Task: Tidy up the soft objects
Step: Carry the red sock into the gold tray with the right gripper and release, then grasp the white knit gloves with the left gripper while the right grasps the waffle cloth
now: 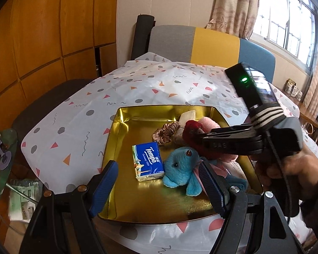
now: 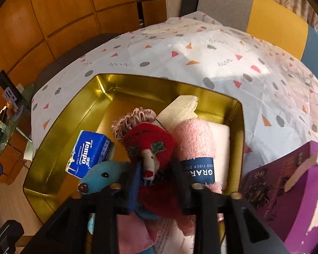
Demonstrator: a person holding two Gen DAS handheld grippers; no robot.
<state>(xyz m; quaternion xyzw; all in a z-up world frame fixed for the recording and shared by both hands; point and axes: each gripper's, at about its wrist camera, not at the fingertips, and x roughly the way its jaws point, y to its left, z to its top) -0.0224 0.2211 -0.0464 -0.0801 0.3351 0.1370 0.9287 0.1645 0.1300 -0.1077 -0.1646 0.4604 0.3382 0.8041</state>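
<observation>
We see a gold metal tin (image 2: 59,124) sitting on a table under a white cloth dotted with coloured shapes (image 2: 201,59). Inside it lie a blue tissue pack (image 2: 88,155), a blue plush toy (image 2: 102,176), a satin scrunchie (image 2: 130,121), a rolled pink cloth with a dark paper band (image 2: 194,144) and a folded cream cloth (image 2: 181,109). A red knitted sock with a small figure on it (image 2: 150,148) rests on top of the pile, between the jaws of our right gripper (image 2: 156,182); whether the pads press it or have let go, we cannot tell. Our left gripper (image 1: 159,188) hovers over the near edge of the tin, its blue-padded jaws spread wide and empty. A purple box (image 2: 286,190) stands just outside the tin on the right. The sock looks light, limp and fuzzy, so we judge it will sag and is best pinched at its thick middle
</observation>
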